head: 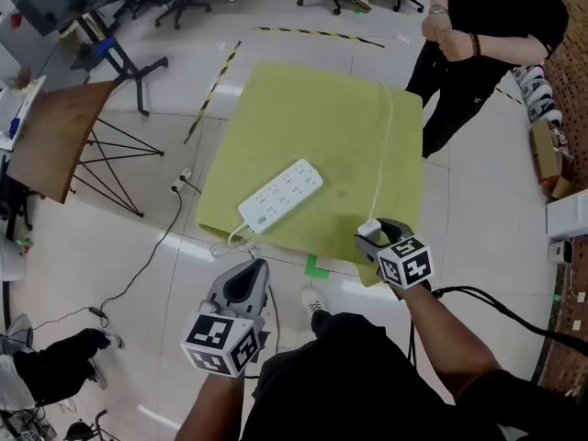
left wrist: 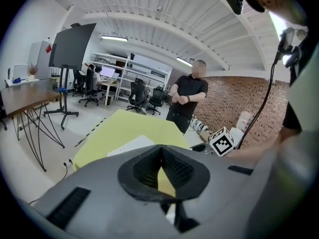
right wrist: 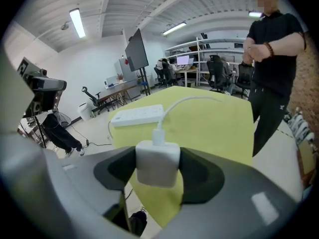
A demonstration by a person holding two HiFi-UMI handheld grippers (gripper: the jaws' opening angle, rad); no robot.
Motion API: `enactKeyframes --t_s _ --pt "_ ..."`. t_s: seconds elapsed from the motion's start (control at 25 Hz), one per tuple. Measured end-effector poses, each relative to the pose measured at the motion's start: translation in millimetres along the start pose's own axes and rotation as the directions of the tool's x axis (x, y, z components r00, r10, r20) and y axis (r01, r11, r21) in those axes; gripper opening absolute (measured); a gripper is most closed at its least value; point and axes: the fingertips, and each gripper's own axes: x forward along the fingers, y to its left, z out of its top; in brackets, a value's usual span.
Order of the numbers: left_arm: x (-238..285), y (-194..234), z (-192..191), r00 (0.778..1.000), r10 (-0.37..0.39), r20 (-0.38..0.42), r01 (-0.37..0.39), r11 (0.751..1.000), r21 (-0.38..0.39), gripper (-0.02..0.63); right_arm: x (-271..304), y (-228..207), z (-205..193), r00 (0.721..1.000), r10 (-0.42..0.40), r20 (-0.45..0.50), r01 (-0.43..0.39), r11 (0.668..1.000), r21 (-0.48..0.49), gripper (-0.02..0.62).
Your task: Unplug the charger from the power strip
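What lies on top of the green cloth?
A white power strip and a white cable lie on the green cloth. Whatever supports the cloth is covered.

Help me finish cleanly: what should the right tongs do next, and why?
Probably lower the charger onto the yellow table and let go: the right tongs grip it, it is already clear of the power strip, and it is held over the table's near edge.
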Motion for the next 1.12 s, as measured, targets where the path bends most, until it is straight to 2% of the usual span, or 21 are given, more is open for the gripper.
enactKeyframes --t_s 0.2,0.32,0.48,0.84,1.12 --pt "9 -16 -3 0.999 -0.037 -0.014 0.037 0.999 0.005 0.006 -15 -23 -44 0.984 -0.095 -0.153 0.092 0.995 -0.027 0.267" --pt "13 -19 -2 0.999 -0.05 -0.018 0.05 0.999 0.007 0.006 -7 -29 -60 0.97 -0.112 -0.218 0.106 0.994 -0.04 0.268" --pt "9 -24 2 0.999 -0.052 -0.016 0.052 0.999 0.012 0.006 5 -33 -61 0.971 -0.118 -0.209 0.113 0.993 -0.035 0.268" --pt "-12 -3 1 1.0 0.011 -0.004 -0.011 1.0 -0.018 0.006 12 -35 -57 0.973 -0.111 -0.2 0.104 0.994 -0.046 0.253" --pt "-20 -4 3 1.0 0.009 0.001 -0.009 1.0 -0.01 0.006 10 -36 -53 0.973 -0.119 -0.196 0.111 0.993 -0.049 0.256"
